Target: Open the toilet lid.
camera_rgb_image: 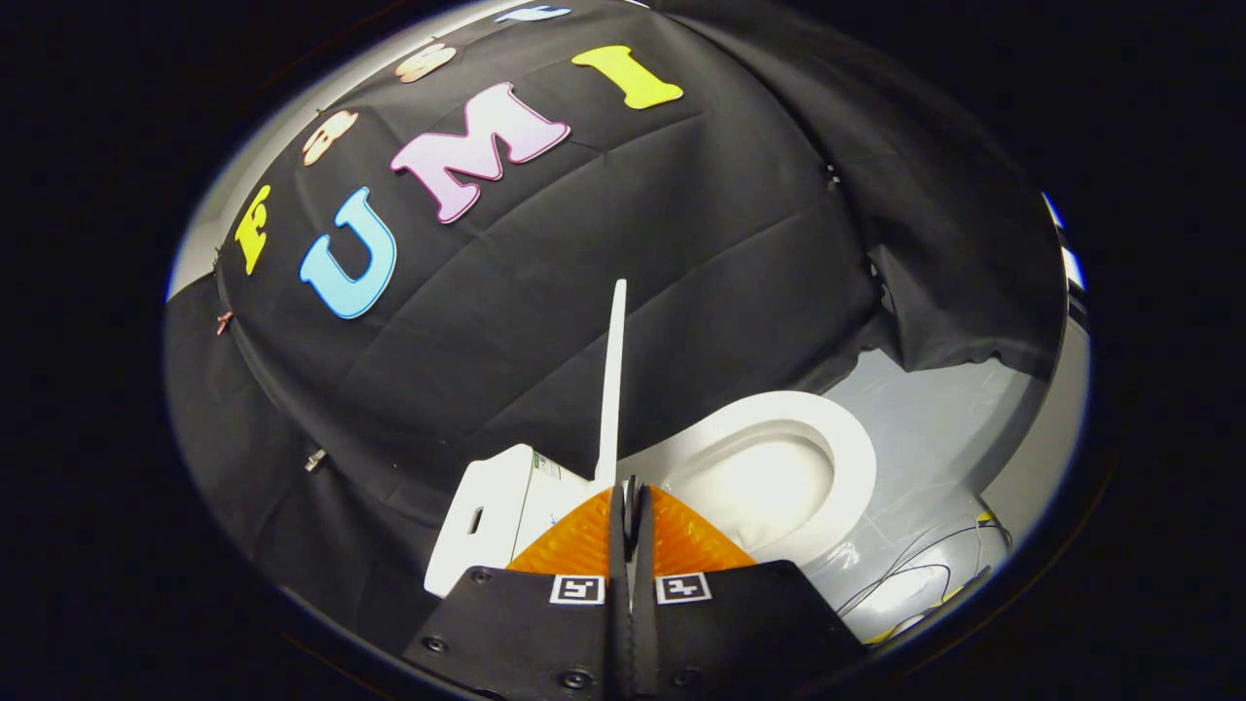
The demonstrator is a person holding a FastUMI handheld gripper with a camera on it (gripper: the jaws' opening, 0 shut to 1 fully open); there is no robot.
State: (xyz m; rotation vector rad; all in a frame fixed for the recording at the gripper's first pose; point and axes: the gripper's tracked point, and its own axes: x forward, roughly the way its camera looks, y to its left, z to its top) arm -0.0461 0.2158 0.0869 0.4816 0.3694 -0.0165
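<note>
The white toilet lid (613, 389) stands upright, seen edge-on as a thin white blade rising just ahead of my fingers. Its lower end meets the tip of the left finger (584, 535). My gripper (630, 484) is shut, the two fingers pressed together with nothing visible between them. To the right of the lid, beyond the right finger, the white seat ring (852, 458) lies flat around the uncovered bowl (769, 482). The toilet's white rear body (487, 516) sits to the left of the lid.
Grey floor (934, 428) lies beyond the toilet on the right. Loose cables (925, 570) trail over it near the bowl's front. Black cloth (545, 292) hangs close behind and around the toilet.
</note>
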